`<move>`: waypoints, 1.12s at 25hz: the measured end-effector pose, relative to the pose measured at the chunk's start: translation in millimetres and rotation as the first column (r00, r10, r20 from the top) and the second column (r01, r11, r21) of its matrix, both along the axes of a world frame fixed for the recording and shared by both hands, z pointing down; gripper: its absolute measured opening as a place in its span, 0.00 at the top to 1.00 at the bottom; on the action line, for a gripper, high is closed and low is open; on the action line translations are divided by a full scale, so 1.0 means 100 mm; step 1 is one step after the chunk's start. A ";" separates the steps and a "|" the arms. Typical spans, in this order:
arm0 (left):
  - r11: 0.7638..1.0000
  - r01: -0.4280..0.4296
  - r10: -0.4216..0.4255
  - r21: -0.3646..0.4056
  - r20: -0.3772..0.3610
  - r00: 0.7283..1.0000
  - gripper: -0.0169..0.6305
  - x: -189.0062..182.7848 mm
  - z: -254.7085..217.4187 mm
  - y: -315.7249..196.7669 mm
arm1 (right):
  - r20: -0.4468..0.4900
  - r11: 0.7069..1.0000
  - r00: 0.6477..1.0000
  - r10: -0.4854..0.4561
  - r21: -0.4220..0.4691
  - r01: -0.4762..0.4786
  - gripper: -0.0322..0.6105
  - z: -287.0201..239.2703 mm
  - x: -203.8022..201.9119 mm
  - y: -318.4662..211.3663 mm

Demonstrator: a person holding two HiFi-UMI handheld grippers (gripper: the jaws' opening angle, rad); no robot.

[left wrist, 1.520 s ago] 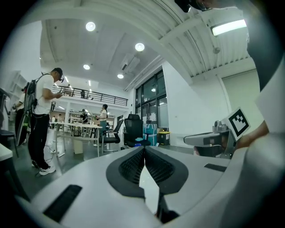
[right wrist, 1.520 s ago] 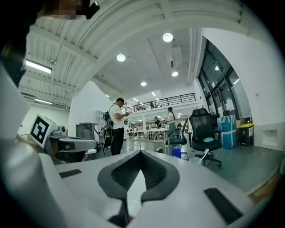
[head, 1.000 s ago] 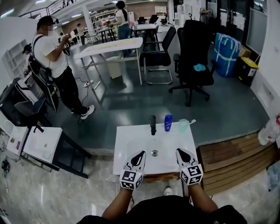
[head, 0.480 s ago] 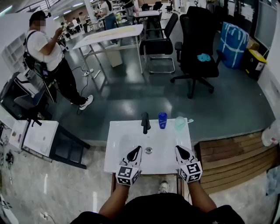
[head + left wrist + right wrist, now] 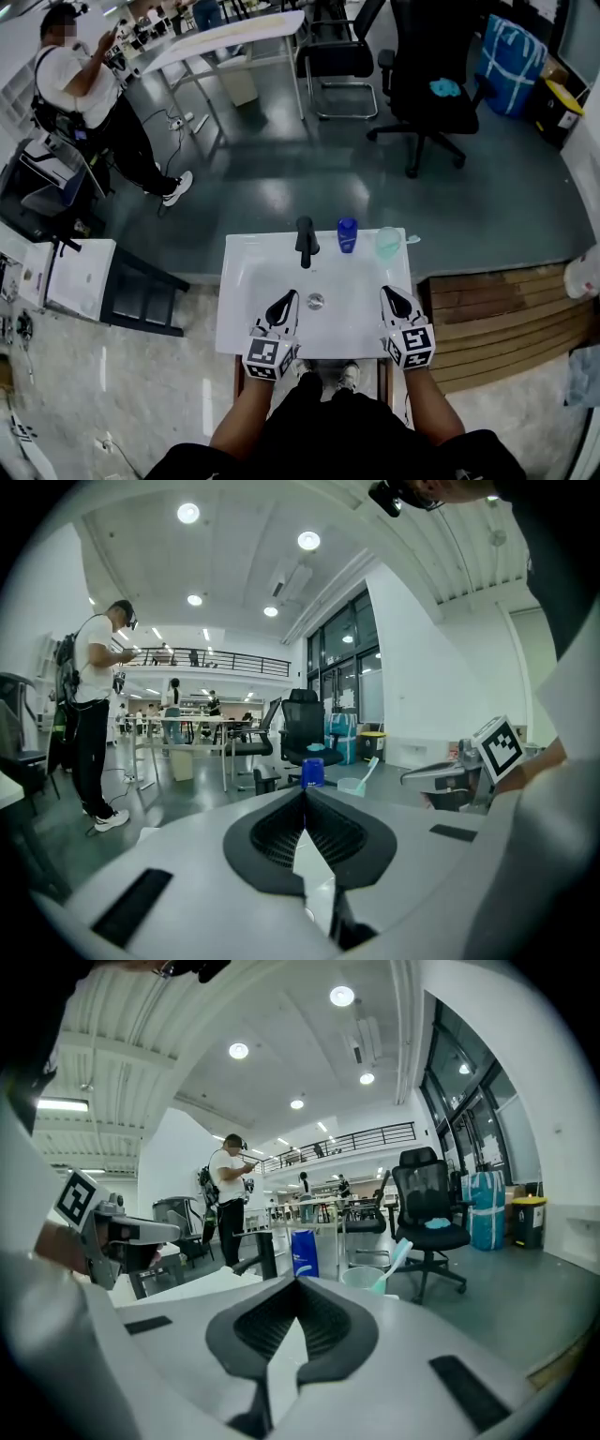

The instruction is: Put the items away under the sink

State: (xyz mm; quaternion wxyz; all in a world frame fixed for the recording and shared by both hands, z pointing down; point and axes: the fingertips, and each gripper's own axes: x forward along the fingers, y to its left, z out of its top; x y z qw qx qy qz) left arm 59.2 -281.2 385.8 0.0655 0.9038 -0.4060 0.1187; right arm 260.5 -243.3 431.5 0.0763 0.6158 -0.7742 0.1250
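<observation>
A white sink stands right in front of me. Along its back edge are a black faucet, a blue bottle and a pale green cup with a toothbrush in it. My left gripper hovers over the basin's front left, near the drain, shut and empty. Over the front right my right gripper is shut on nothing too. In the left gripper view the blue bottle and the cup lie beyond the shut left gripper. The right gripper view shows the bottle and cup past the right gripper.
A low wooden platform lies right of the sink, and a small white cabinet with a dark frame stands to the left. Across the grey floor a person stands at far left. Office chairs and a table are behind.
Both grippers have sunk a little and stayed shut over the sink's front. The head view has tipped further down, so the sink sits higher and larger in it.
</observation>
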 end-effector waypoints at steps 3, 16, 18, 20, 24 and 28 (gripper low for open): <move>1.000 -0.011 0.011 -0.012 -0.002 1.000 0.94 0.02 0.07 -0.11 | -0.035 0.999 0.999 0.035 -0.022 -0.036 0.92 0.11 0.09 -0.12; 0.997 -0.039 0.039 -0.062 0.009 0.999 0.94 0.04 0.32 -0.42 | -0.132 0.975 0.978 0.159 -0.137 -0.177 0.92 0.59 0.42 -0.55; 0.997 -0.041 0.042 -0.068 0.010 0.999 0.94 0.04 0.36 -0.44 | -0.140 0.973 0.977 0.158 -0.147 -0.178 0.92 0.65 0.42 -0.60; 0.996 -0.047 0.048 -0.071 0.011 0.999 0.94 0.06 0.38 -0.45 | -0.141 0.969 0.977 0.161 -0.165 -0.184 0.83 0.71 0.42 -0.64; 0.995 -0.058 0.060 -0.077 0.016 0.998 0.94 0.06 0.40 -0.46 | -0.138 0.964 0.976 0.169 -0.183 -0.193 0.58 0.80 0.45 -0.74; 0.995 -0.056 0.058 -0.079 0.026 0.998 0.94 0.00 0.43 -0.50 | -0.121 0.961 0.974 0.191 -0.178 -0.210 0.46 0.87 0.52 -0.90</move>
